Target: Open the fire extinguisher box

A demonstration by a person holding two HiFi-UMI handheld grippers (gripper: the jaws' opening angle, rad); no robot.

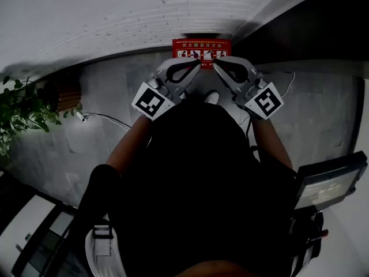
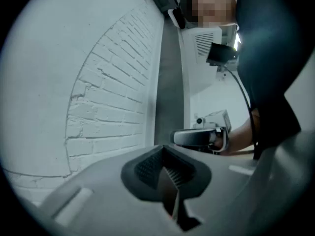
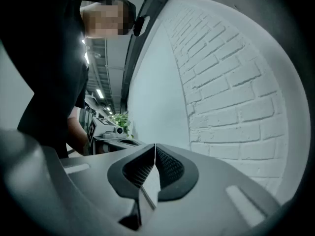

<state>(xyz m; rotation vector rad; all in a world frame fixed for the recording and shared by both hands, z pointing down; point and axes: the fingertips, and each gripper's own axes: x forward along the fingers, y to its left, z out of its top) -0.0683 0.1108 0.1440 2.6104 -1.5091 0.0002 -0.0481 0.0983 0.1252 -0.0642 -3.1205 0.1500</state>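
Observation:
The red fire extinguisher box (image 1: 201, 46) stands against the foot of the white brick wall (image 1: 115, 10), straight ahead in the head view; only its top with white pictograms shows. My left gripper (image 1: 195, 65) and right gripper (image 1: 215, 66) are held side by side, tips angled toward each other just short of the box. In the left gripper view the left gripper (image 2: 164, 155) has its jaws shut on nothing, and the right gripper (image 2: 202, 137) shows beyond it. The right gripper (image 3: 155, 154) in its own view is shut and empty too, facing brick wall.
A potted plant (image 1: 20, 111) grows at the left, with a thin cable (image 1: 106, 119) lying on the grey floor beside it. A dark screen-like device (image 1: 331, 183) stands at the right. My dark-clothed body fills the lower middle of the head view.

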